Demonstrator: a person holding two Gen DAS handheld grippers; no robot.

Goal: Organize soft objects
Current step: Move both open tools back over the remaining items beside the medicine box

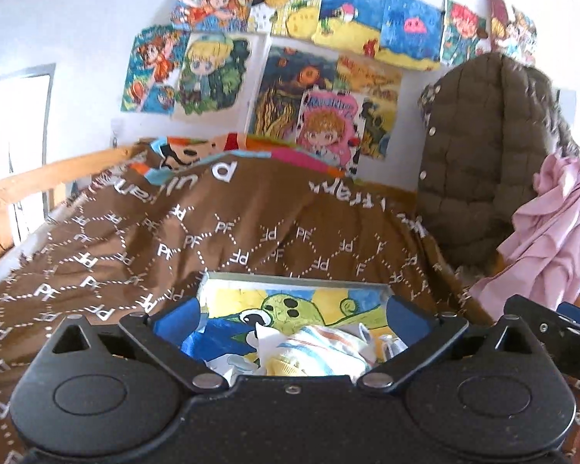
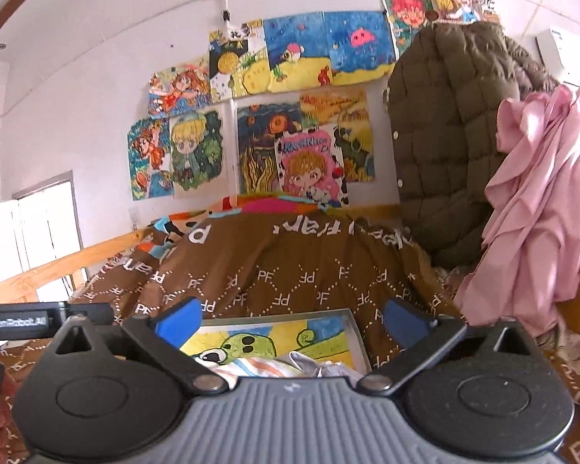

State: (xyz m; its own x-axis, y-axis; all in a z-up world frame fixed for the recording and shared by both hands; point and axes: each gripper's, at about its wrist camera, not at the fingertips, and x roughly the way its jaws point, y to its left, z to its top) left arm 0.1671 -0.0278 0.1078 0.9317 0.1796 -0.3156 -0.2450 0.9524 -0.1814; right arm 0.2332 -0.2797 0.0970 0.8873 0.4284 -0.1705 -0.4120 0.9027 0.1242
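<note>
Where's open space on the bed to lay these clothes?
Open: the blanket between the tray and the far pillows. Crowded: the tray itself, holding clothes, and the right side by the jacket and pink cloth.

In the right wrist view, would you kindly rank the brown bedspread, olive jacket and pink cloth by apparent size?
1. Brown bedspread
2. Olive jacket
3. Pink cloth
Jacket and cloth look close; the cloth's nearness makes that order unsure.

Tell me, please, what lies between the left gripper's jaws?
In the left wrist view, the striped soft cloth lies bunched on the painted frog picture between the open jaws of the left gripper.
</note>
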